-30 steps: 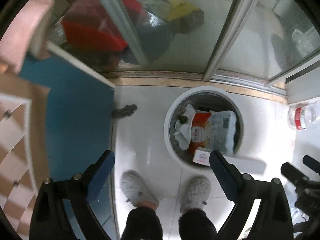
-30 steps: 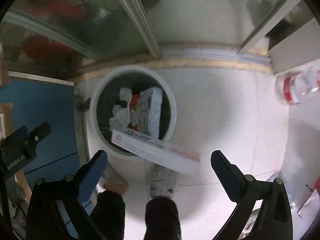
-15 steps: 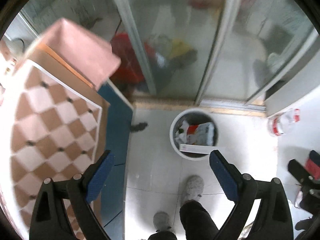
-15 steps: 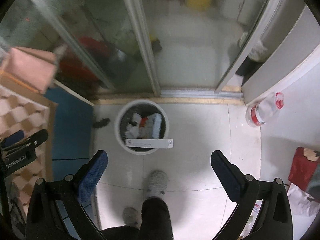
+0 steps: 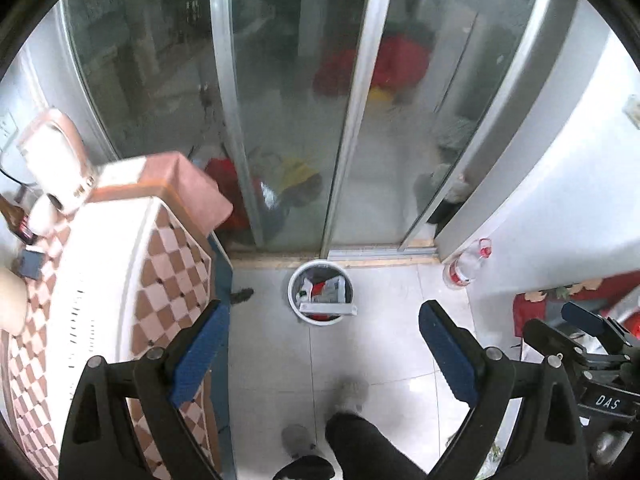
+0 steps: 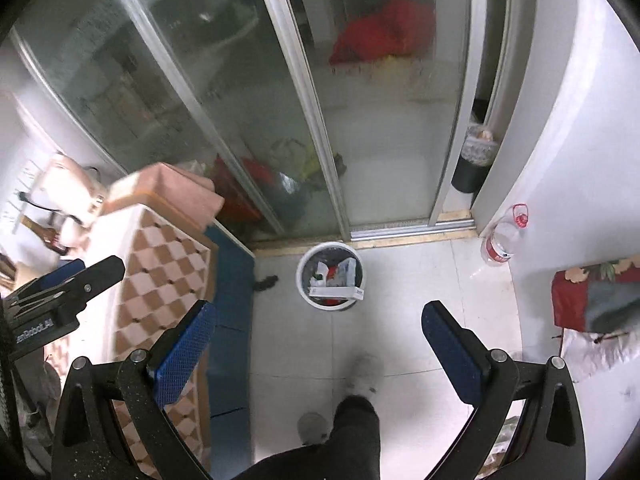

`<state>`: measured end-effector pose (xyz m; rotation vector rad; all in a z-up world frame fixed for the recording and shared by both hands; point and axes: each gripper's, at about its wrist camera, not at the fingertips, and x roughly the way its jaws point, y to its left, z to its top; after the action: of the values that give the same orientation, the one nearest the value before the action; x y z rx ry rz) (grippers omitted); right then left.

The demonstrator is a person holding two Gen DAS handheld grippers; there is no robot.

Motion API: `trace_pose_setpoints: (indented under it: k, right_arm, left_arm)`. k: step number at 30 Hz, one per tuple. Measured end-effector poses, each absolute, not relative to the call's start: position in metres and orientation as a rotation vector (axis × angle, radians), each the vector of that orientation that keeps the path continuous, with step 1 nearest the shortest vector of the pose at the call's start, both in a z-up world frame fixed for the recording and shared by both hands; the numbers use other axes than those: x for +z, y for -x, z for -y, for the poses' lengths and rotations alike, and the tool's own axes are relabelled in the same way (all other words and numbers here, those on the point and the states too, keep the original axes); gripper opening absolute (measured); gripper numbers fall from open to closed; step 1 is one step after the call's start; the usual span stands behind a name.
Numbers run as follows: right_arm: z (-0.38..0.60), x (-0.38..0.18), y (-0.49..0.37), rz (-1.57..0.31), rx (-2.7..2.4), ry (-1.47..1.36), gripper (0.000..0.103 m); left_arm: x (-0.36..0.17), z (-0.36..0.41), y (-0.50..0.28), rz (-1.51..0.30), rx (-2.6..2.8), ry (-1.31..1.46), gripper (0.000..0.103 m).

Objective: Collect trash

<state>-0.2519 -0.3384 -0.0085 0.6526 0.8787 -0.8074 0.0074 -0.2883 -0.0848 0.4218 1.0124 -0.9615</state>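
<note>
A white round trash bin [image 5: 297, 307] stands on the tiled floor by the glass door sill; it also shows in the right wrist view [image 6: 304, 293]. It holds paper and plastic packaging, and a long white box [image 5: 327, 309] lies across its near rim, also in the right wrist view [image 6: 336, 291]. My left gripper [image 5: 322, 338] is open and empty, high above the floor. My right gripper [image 6: 318, 338] is open and empty at a similar height. A small dark scrap [image 5: 241, 295] lies on the floor left of the bin.
A table with a checkered cloth [image 5: 120, 280] and blue side panel stands at the left. Sliding glass doors [image 5: 288, 100] close off the far side. A plastic bottle [image 5: 464, 268] stands by the white wall at right. A red cloth [image 6: 592, 300] lies at right. The person's feet are below.
Both grippers have risen and pulled back from the bin, which now looks small and far. The table top has come into view at the left.
</note>
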Motion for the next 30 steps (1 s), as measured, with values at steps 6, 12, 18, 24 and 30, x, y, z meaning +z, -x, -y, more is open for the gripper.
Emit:
trace_pose_setpoints:
  k: [6, 12, 18, 24, 30]
  right_arm:
    - [0.281, 0.054, 0.282, -0.812, -0.798, -0.608, 0.103]
    - [0.26, 0.078, 0.292, -0.794, -0.741, -0.577, 0.103]
    - [0.266, 0.076, 0.293, -0.789, -0.702, -0.566, 0.103]
    - [0.271, 0.068, 0.29, -0.808, -0.665, -0.562, 0.103]
    - [0.269, 0.063, 0.293, -0.821, -0.64, -0.579, 0.103]
  left_arm:
    - [-0.05, 0.255, 0.016, -0.97, -0.981, -0.381, 0.103]
    - [-0.045, 0.233, 0.025, -0.978, -0.932, -0.331, 0.103]
    - [-0.052, 0.225, 0.025, -0.988, -0.885, -0.313, 0.103]
    - [-0.048, 0.218, 0.034, -0.987, -0.879, -0.323, 0.103]
    - [-0.049, 0.216, 0.042, -1.009, -0.906, -0.341, 0.103]
